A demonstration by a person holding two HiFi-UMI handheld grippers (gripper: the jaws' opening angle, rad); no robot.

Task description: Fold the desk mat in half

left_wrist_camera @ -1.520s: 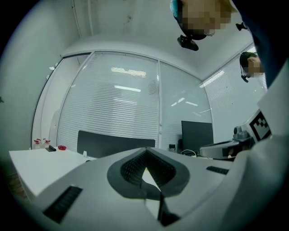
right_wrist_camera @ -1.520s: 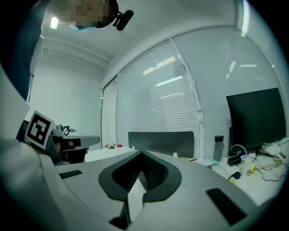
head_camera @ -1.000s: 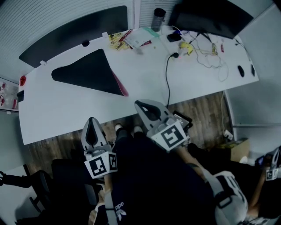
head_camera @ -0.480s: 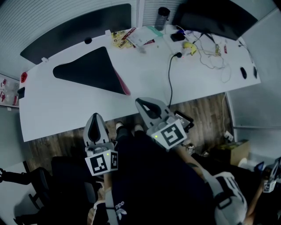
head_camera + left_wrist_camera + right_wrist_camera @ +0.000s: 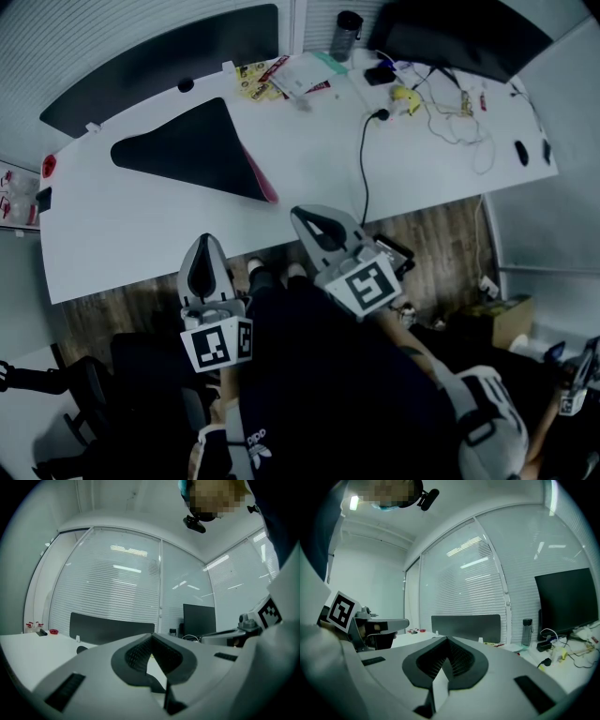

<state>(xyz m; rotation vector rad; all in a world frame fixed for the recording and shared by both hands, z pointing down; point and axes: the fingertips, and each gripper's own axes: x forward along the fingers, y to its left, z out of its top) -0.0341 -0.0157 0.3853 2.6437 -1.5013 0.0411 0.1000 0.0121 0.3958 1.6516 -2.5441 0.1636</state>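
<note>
We see the long white worktop (image 5: 309, 178) carrying the black desk mat (image 5: 192, 150), which lies flat on its left part as a triangle with a pink edge showing. We hold the grey left gripper (image 5: 204, 242) and the grey right gripper (image 5: 300, 216) short of the worktop's near edge, both with fingers (image 5: 136, 651) clenched on nothing.

Head view dim, bluish, fisheye-bent at edges. Gripper views brighter; ceiling-light glare on blinds (image 5: 108, 597) toward 12 o'clock, corners vignetted.

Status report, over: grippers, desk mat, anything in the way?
Shut, empty: left gripper, right gripper, off the desk. Folded over: desk mat, pink edge showing. Nothing on it.
</note>
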